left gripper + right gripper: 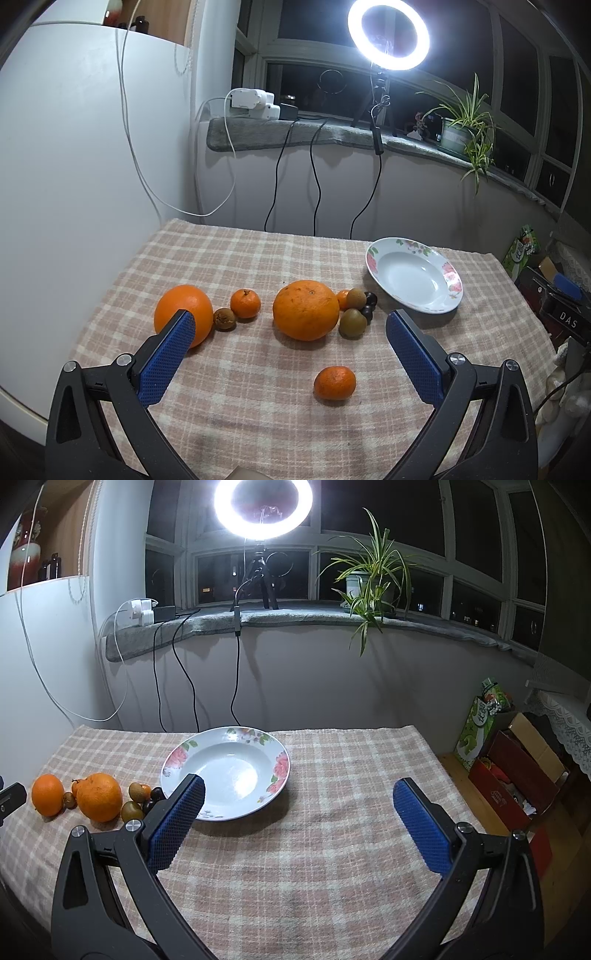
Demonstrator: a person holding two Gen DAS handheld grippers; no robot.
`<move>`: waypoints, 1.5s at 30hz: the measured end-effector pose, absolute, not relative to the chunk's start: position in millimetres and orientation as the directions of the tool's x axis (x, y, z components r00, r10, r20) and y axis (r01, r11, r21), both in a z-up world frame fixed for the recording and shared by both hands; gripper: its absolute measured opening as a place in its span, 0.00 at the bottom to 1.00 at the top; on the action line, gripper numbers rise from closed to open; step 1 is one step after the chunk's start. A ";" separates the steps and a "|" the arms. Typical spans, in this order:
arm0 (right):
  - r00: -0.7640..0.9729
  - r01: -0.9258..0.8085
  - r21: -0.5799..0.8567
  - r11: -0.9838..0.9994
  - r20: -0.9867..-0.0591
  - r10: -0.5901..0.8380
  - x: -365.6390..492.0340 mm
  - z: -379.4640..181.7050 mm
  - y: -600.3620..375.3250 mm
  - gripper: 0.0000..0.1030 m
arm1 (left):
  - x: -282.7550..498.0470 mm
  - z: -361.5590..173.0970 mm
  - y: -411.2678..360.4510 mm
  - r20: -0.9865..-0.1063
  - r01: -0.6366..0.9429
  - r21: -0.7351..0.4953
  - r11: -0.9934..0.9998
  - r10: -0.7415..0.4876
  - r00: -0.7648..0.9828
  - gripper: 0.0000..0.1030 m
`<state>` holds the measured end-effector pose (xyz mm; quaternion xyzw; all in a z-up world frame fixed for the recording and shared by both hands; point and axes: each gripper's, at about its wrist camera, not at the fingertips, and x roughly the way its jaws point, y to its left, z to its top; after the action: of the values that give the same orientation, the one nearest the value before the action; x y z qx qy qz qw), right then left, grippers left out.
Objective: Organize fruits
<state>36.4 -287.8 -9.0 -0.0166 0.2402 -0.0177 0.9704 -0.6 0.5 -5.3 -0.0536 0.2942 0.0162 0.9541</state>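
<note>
In the left wrist view, two big oranges (183, 319) (306, 309), a small mandarin (245, 303), a brown shrivelled fruit (224, 319), two kiwis (352, 322), dark chestnuts (369, 303) and a near mandarin (334, 383) lie on the checked cloth. An empty flowered plate (413, 279) sits at the right. My left gripper (290, 332) is open above the cloth, in front of the fruit. In the right wrist view, my right gripper (299, 801) is open and empty, in front of the plate (226, 772); the fruit cluster (99, 796) lies to the left.
A white cabinet (74, 166) stands left of the table. Cables (314, 177) hang from the windowsill behind it. A ring light (388, 35) and a potted plant (465, 125) stand on the sill. Boxes and bags (517, 771) sit on the floor at right.
</note>
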 end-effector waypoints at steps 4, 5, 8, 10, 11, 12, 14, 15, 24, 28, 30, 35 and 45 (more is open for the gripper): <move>0.882 0.023 -0.043 0.999 -0.470 -0.041 36.1 -9.8 -286.5 1.00 | -0.6 -5.3 0.6 -0.563 -0.063 -0.093 0.994 0.000 0.827 1.00; 0.881 0.023 -0.044 0.999 -0.471 -0.040 36.0 -10.3 -286.5 1.00 | -0.6 -5.6 0.8 -0.563 -0.064 -0.094 0.994 0.000 0.826 1.00; 0.881 0.022 -0.045 0.999 -0.472 -0.041 36.3 -9.9 -285.7 1.00 | -1.5 -6.5 0.8 -0.564 -0.065 -0.095 0.993 0.000 0.826 0.99; 0.880 0.022 -0.046 0.999 -0.473 -0.041 36.5 -10.2 -285.5 1.00 | -2.0 -7.1 1.6 -0.566 -0.065 -0.097 0.993 -0.001 0.825 1.00; 0.880 0.022 -0.046 0.999 -0.473 -0.041 36.4 -10.4 -285.6 1.00 | -2.4 -7.7 1.1 -0.566 -0.065 -0.097 0.993 -0.001 0.824 1.00; 0.881 0.022 -0.045 0.999 -0.472 -0.041 36.3 -10.4 -285.5 1.00 | -2.2 -7.4 1.8 -0.567 -0.065 -0.098 0.993 -0.002 0.824 1.00; 0.881 0.022 -0.045 0.999 -0.472 -0.040 36.4 -10.7 -285.6 1.00 | -2.4 -7.4 1.7 -0.566 -0.065 -0.098 0.993 -0.002 0.824 1.00; 0.881 0.022 -0.045 0.999 -0.472 -0.041 36.4 -10.8 -285.4 1.00 | -2.4 -7.4 1.7 -0.566 -0.066 -0.097 0.993 -0.001 0.824 1.00; 0.878 0.018 -0.049 0.999 -0.476 -0.039 36.8 -13.5 -283.7 1.00 | -1.8 -8.3 2.3 -0.570 -0.067 -0.103 0.992 -0.004 0.821 1.00; 0.878 0.018 -0.054 0.998 -0.476 -0.042 36.8 -13.9 -283.6 1.00 | -2.1 -9.7 5.2 -0.573 -0.070 -0.105 0.992 -0.003 0.820 1.00; 0.877 0.014 -0.064 0.998 -0.479 -0.043 37.0 -17.9 -279.5 1.00 | -3.3 -11.3 7.9 -0.575 -0.075 -0.106 0.992 0.001 0.818 1.00; 0.873 -0.014 -0.060 0.998 -0.488 -0.017 38.0 -21.8 -278.1 1.00 | -7.3 -17.2 18.1 -0.585 -0.092 -0.109 0.990 0.011 0.811 1.00; 0.855 -0.144 -0.039 0.989 -0.508 0.105 38.4 -30.2 -258.4 1.00 | -13.3 -30.1 39.6 -0.610 -0.131 -0.127 0.983 0.026 0.792 0.99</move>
<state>38.4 -258.4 -30.2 -0.0376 0.2613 0.0648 0.9624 -13.3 39.6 -30.1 -0.0814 0.3199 0.0416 0.9430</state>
